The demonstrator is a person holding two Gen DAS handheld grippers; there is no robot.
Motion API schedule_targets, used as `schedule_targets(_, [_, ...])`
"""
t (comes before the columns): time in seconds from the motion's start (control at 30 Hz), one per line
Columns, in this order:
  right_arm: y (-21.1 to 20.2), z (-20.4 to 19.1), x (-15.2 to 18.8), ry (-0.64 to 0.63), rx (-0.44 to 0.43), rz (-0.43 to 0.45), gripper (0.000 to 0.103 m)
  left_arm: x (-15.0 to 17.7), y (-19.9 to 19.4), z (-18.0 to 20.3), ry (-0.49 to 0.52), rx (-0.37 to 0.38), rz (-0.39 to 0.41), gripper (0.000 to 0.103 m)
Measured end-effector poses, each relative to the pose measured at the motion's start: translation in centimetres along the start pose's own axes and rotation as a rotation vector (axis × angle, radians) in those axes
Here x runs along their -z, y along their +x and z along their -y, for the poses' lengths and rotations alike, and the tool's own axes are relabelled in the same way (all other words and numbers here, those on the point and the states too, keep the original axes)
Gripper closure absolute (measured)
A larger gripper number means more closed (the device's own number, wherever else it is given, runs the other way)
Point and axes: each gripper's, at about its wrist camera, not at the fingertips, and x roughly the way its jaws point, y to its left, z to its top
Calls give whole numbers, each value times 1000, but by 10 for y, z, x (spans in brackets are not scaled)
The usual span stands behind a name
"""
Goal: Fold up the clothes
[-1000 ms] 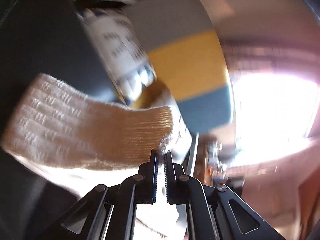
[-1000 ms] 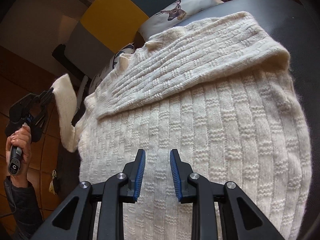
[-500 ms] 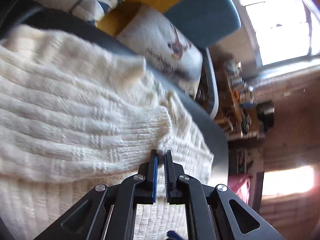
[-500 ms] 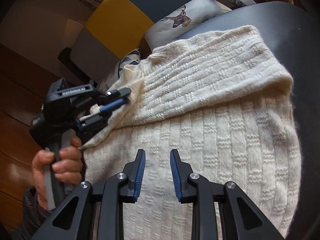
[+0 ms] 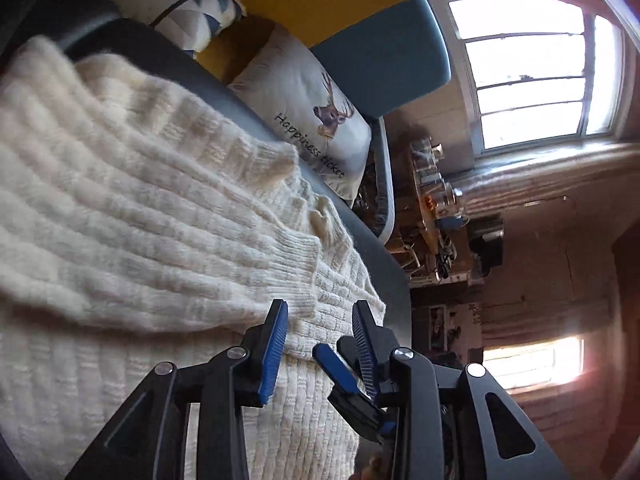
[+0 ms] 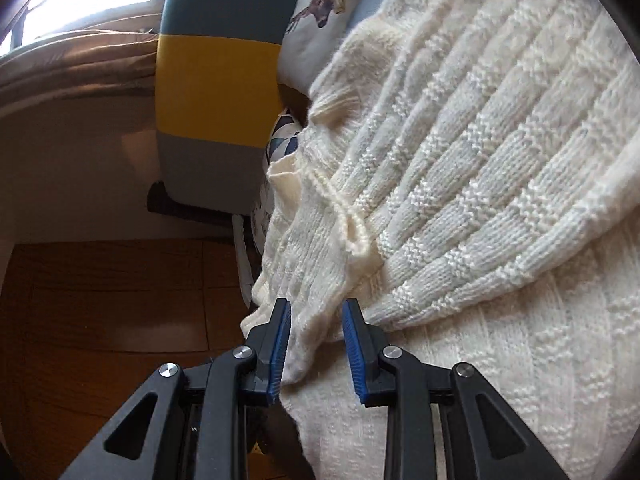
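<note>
A cream knitted sweater (image 5: 120,220) lies spread on a dark padded surface (image 5: 384,264). One sleeve is folded across its body, and the ribbed cuff (image 5: 296,264) rests just ahead of my left gripper (image 5: 320,320), which is open and holds nothing. A blue fingertip of the other gripper (image 5: 334,364) pokes in low between the left fingers. In the right wrist view the sweater (image 6: 480,160) fills the right side. My right gripper (image 6: 316,320) is open at the sweater's left edge, with a fold of knit (image 6: 316,312) lying loose between its fingers.
A deer-print cushion (image 5: 320,120) and a patterned cushion (image 5: 192,20) lean against a yellow, teal and grey chair back (image 6: 216,72). Wooden floor (image 6: 100,300) drops away left of the surface. A cluttered shelf (image 5: 436,200) and a bright window (image 5: 528,72) are beyond.
My left gripper carried the sleeve cuff over the sweater's body, then opened and let it go. My right gripper moved left to the sweater's edge, close to the left gripper.
</note>
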Motion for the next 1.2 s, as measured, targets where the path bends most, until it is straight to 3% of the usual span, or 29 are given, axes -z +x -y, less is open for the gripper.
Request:
schedule_targets(0.13, [12,11,-3,93,-24,77,75,1,-33,-45,-116,33,58,69])
schedule_targets(0.3, [31,1,-6,41,38,88,76,2,-60,-85,-243,99,124,68])
schedule_targets(0.37, [37,-14,-7,-35,116,76,89,3,-71,-101,-294,125,150,67])
schedule_targets(0.43, [40,-32,-7,-115,182,75,93,3,-81,-117,-344,152,176,67])
schedule_targets(0.57, [49,-74,-4,-297,300,62,95,5,-102,-147,-443,202,228,65])
schedule_targets(0.77, [50,-135,6,-545,403,30,95,8,-107,-149,-520,267,246,56])
schedule_targets(0.93, [23,-187,15,-634,336,42,95,11,-83,-139,-571,290,229,49])
schedule_targets(1.1, [11,-237,22,-733,316,63,98,0,-60,-132,-593,246,253,48])
schedule_targets(1.2, [-1,-216,13,-647,283,24,96,-7,-53,-133,-607,224,245,48])
